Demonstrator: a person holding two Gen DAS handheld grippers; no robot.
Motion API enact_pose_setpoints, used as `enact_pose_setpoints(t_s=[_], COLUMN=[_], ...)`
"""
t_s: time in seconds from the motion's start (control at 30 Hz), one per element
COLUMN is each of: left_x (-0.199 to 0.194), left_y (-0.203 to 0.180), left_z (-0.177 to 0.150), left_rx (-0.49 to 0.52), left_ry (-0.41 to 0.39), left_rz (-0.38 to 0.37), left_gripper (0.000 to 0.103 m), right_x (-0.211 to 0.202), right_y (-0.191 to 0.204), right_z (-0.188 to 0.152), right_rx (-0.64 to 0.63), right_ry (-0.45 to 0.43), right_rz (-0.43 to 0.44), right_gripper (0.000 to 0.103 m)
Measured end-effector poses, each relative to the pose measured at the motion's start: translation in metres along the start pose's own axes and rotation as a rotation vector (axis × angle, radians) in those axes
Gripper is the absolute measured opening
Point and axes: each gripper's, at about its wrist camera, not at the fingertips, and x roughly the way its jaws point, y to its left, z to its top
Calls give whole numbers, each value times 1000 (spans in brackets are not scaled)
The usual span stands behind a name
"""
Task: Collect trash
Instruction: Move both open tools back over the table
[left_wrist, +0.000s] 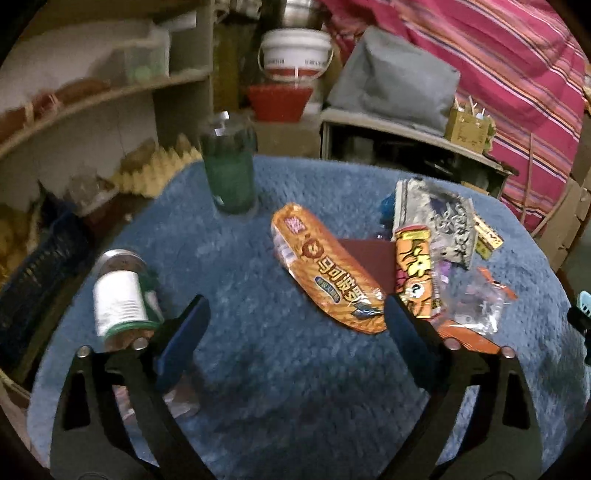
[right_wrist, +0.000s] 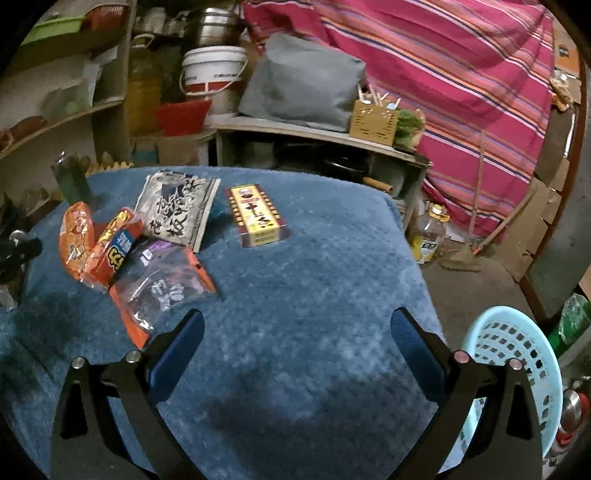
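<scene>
A pale blue perforated basket (right_wrist: 517, 365) sits at the lower right of the right wrist view, off the edge of the surface (right_wrist: 295, 295); its inside is mostly hidden behind the gripper finger, so its contents cannot be told. In the left wrist view a green-tinted bottle (left_wrist: 231, 166) stands upright at upper centre, and a can with a white label (left_wrist: 120, 299) lies tipped at the left edge, just beside the left finger. A white bucket with a red band (left_wrist: 293, 55) stands in the background above a red basin (left_wrist: 279, 101).

The trash lies on the blue fuzzy cloth over the surface. An orange snack bag (left_wrist: 325, 269) lies diagonally at centre of the left wrist view, crinkled, with printed characters. Right of it overlap an orange-yellow wrapper (left_wrist: 415, 273), a grey-black packet (left_wrist: 439, 218) and a clear plastic bag with orange edges (left_wrist: 476, 306). In the right wrist view a yellow and red box (right_wrist: 256, 214) lies flat, apart from the pile.

The left hand-held gripper (left_wrist: 295, 321) has its jaws spread wide with nothing between them. The right hand-held gripper (right_wrist: 297, 332) is likewise spread over bare cloth.
</scene>
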Motion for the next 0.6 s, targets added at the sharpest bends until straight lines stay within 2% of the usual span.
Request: enact_pose_setpoints(t_s=[0.27,0.37,0.43,0.53,0.6], left_x=[60,78,83,82,83], left_y=[-5,-6,-7,-8,-8], left_z=[13,17,20,25,27], left_rx=[-17,-19,-18,-19,-20], left_ry=[101,139,143,121,113], left_rz=[-1,-1,-1,-2,-12], left_gripper=[87,80,79,62,43], right_x=[27,34,38,44,48], right_y=[0,-2,-3,-2,0], right_z=[3,3,3,3,4], right_rx=[5,14,20,21,16], right_ry=[31,34,38,46,54], right_rz=[19,30,39,53,55], right_gripper=[99,99,99,98,99])
